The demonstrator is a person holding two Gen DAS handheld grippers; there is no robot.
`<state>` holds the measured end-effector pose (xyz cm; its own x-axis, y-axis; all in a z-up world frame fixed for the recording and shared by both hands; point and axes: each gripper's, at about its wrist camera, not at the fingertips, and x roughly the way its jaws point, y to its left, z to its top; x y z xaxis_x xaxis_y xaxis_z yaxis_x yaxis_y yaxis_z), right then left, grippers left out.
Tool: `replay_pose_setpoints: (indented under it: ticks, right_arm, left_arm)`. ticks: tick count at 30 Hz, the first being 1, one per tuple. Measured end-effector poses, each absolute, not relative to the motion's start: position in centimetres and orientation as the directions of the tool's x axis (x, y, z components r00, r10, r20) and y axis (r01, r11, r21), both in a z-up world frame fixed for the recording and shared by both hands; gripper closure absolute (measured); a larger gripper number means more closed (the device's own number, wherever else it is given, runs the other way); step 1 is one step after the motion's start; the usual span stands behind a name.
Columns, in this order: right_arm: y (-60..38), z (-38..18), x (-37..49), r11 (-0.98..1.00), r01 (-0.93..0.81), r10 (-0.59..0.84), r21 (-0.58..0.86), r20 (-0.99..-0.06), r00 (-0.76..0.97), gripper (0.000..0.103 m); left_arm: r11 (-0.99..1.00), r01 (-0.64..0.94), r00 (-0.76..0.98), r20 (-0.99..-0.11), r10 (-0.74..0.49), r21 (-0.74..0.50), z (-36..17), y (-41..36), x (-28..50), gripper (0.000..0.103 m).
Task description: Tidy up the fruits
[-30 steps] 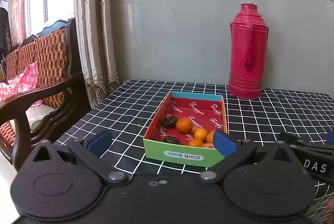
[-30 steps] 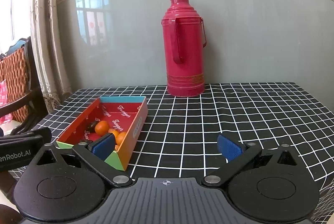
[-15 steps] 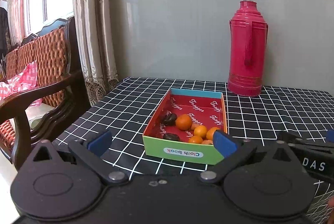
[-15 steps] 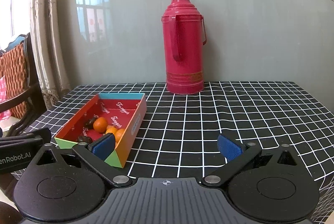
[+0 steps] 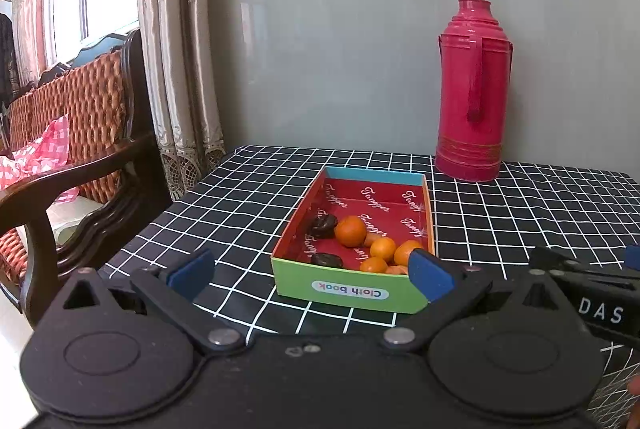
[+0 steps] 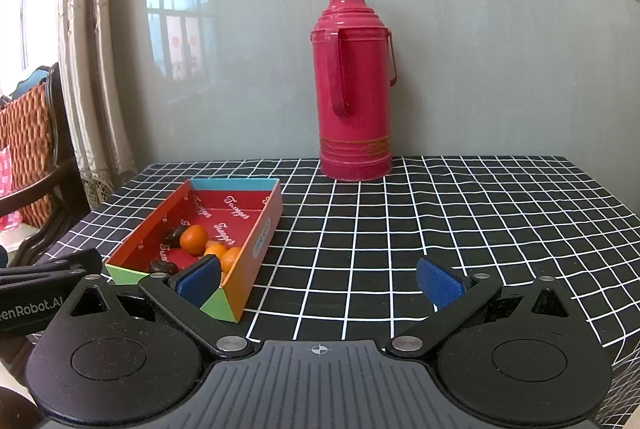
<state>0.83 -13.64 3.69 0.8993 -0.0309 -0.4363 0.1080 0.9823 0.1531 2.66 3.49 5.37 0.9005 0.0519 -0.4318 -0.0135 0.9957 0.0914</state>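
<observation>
Both of your tools are empty. The left tongs [image 5: 312, 275] stand spread wide at the bottom of the left wrist view, and the right tongs [image 6: 320, 279] stand equally wide at the bottom of the right wrist view; nothing sits between the blue pads of either.

The fruit lies inside the shallow multicoloured cardboard box with the red printed lining [image 5: 348, 291], lower centre in the left view and lower left in the right view. In it are several small round orange fruits [image 5: 351, 231], bunched towards the near right corner, and two dark wrinkled fruits [image 5: 323, 225] along the left wall, one farther back and one [image 5: 327, 260] by the near green wall. The far half of the box is bare lining. No loose fruit shows on the black tabletop with the white grid [image 6: 440, 221].

This layout fits either fruit already gathered into the box or a mixed batch awaiting sorting by kind. The pictures do not settle which, so no particular pick is directed.

For any handling in the box:
- Come down from above. The walls block a side entry, and the box looks light enough to slide if nudged.
- The orange fruits touch one another. Take an outer one, pads across its widest part, and close gently.
- Keep clear of the tall red metal thermos flask [image 6: 354, 89] at the upper centre of the right view.
</observation>
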Motion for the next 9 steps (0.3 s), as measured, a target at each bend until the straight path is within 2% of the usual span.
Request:
replay_pose_setpoints:
  ticks: [5,9]
  right_arm:
    - [-13.75,3.67,0.94,0.981,0.115,-0.036,0.157,-0.436,0.899,0.000]
    - [-13.72,3.62,1.11,0.981,0.114,-0.036,0.154,-0.436,0.899,0.000]
  left_arm:
    - [0.997,0.021,0.907,-0.421,0.010,0.069,5.38,3.76,2.62,0.006]
    - [0.996,0.014,0.911,-0.411,0.023,0.086,5.49,3.34,2.86,0.006]
